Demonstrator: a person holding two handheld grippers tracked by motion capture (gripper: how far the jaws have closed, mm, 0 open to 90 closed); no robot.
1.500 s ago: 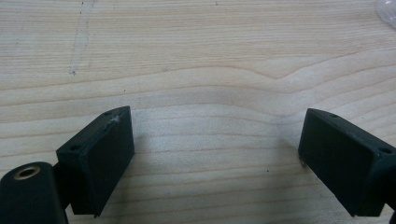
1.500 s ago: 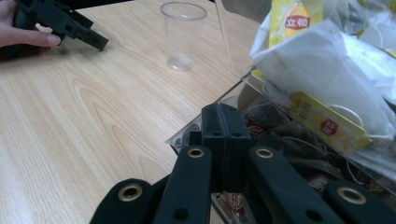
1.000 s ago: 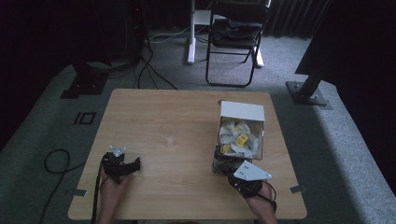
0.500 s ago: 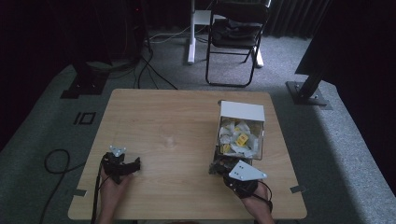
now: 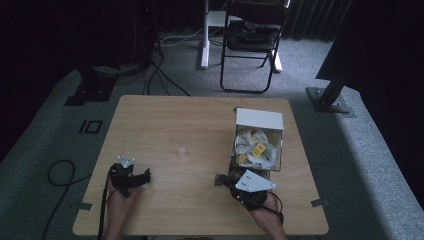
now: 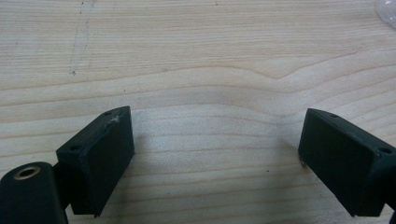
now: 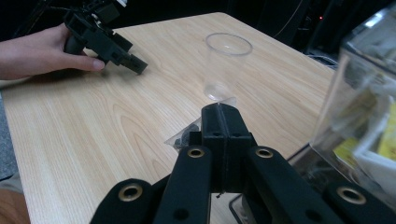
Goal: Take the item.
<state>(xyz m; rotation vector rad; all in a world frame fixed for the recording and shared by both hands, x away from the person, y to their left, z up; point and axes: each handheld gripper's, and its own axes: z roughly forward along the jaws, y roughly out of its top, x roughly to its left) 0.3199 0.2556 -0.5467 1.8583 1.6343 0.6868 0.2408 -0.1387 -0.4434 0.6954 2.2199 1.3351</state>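
Note:
A clear plastic cup (image 7: 227, 65) stands upright on the wooden table (image 5: 200, 120), faint near the table's middle (image 5: 180, 150). My right gripper (image 7: 219, 111) is shut on a small clear packet with dark contents (image 7: 184, 136), low over the table, just short of the cup. In the high view this gripper (image 5: 223, 180) lies left of the clear box (image 5: 277, 150). My left gripper (image 6: 215, 140) is open over bare wood with nothing between its jaws. It rests at the front left (image 5: 144, 176), and a hand holds it (image 7: 100, 39).
The clear box has a white lid (image 5: 259, 119) raised at its far side and holds several white and yellow packets (image 5: 255, 147). A folding chair (image 5: 252, 35) and cables lie on the floor beyond the table. A cable (image 5: 60, 175) trails off the left edge.
My right gripper has shifted a little left, away from the box, with the packet in it. The left gripper has stayed where it was.

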